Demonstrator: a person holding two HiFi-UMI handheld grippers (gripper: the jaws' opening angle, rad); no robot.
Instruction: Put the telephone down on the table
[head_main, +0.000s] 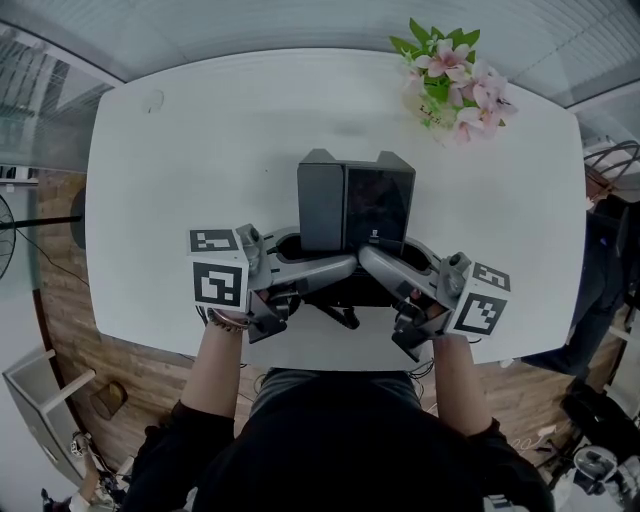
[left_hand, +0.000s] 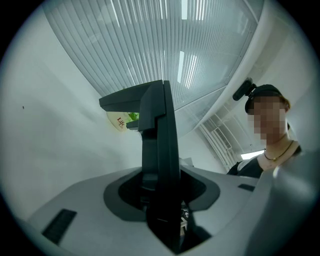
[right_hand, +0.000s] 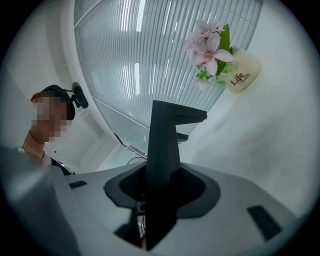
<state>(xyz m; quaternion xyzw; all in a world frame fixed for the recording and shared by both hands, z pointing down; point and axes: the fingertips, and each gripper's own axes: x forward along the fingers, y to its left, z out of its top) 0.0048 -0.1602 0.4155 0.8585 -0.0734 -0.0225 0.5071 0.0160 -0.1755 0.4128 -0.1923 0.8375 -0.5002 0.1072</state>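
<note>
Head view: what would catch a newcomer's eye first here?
The black telephone draws the eye first, over the near half of the white table. It is clamped from either side by the left gripper and the right gripper, each carrying a cube of square markers. After that comes the pot of pink flowers at the table's far right corner.

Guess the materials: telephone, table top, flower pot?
The telephone looks like moulded black plastic: one half matte, the other glossier with soft reflections. The table has a smooth white top, faint sheen, no grain: laminate or painted board, can't tell. The pot is cream, smooth, with printed lettering: probably glazed ceramic, possibly plastic.
</note>
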